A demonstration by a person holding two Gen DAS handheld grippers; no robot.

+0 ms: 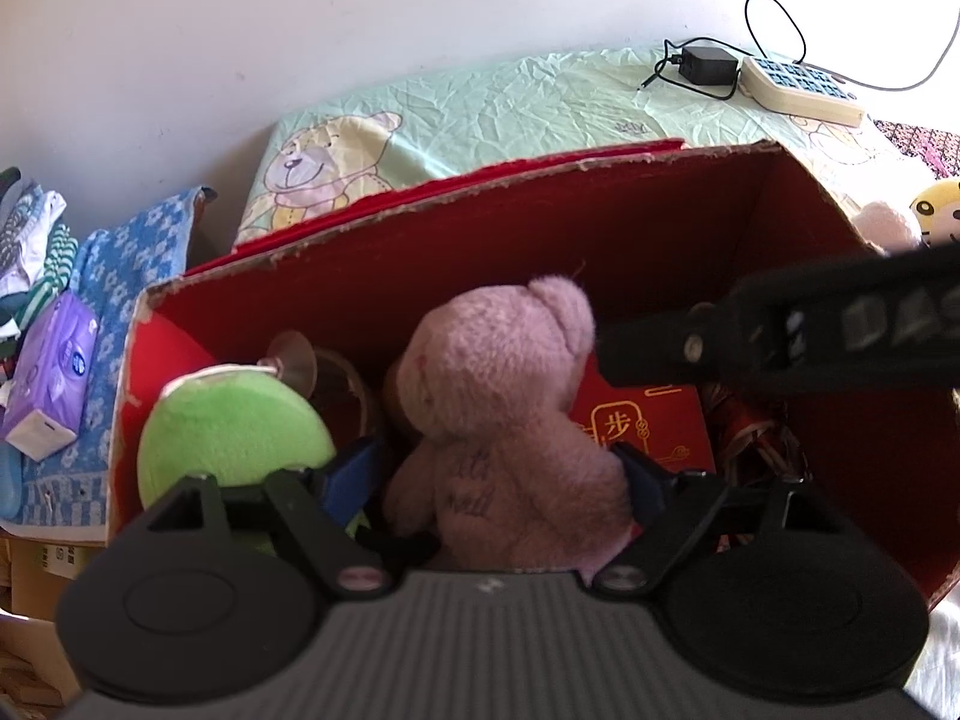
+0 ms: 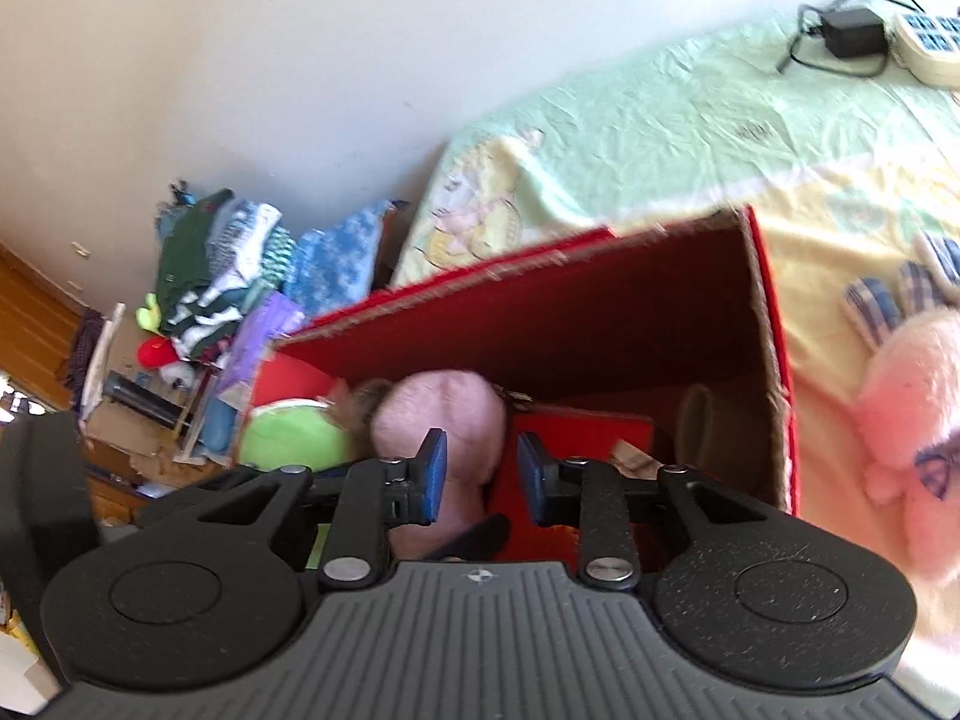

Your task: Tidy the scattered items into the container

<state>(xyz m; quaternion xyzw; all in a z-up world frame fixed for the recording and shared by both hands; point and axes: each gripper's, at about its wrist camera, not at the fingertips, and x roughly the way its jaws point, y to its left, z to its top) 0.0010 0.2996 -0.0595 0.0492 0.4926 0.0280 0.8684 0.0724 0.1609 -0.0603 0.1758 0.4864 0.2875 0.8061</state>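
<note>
A red cardboard box [image 1: 480, 195] [image 2: 774, 360] stands open on the bed. Inside it a pink teddy bear [image 1: 498, 408] [image 2: 444, 414] sits upright, back toward me, beside a green plush [image 1: 234, 426] [image 2: 294, 438]. My left gripper [image 1: 498, 471] reaches down into the box, its blue pads against the bear's two flanks, shut on it. My right gripper [image 2: 483, 471] hovers over the box with a narrow gap between its pads and nothing in it; the bear's head lies beyond. In the left wrist view a black finger [image 1: 750, 336] of the right gripper crosses in from the right, close to the bear's ear.
A red card [image 1: 648, 426] and a clear suction cup [image 1: 291, 360] lie in the box. On the bed sheet are a pink plush [image 2: 906, 438], a yellow plush [image 1: 939, 216], a power strip [image 1: 798, 87] and a black adapter [image 1: 708, 66]. Left of the box: blue towel [image 1: 138, 252], purple tissue pack [image 1: 54, 372].
</note>
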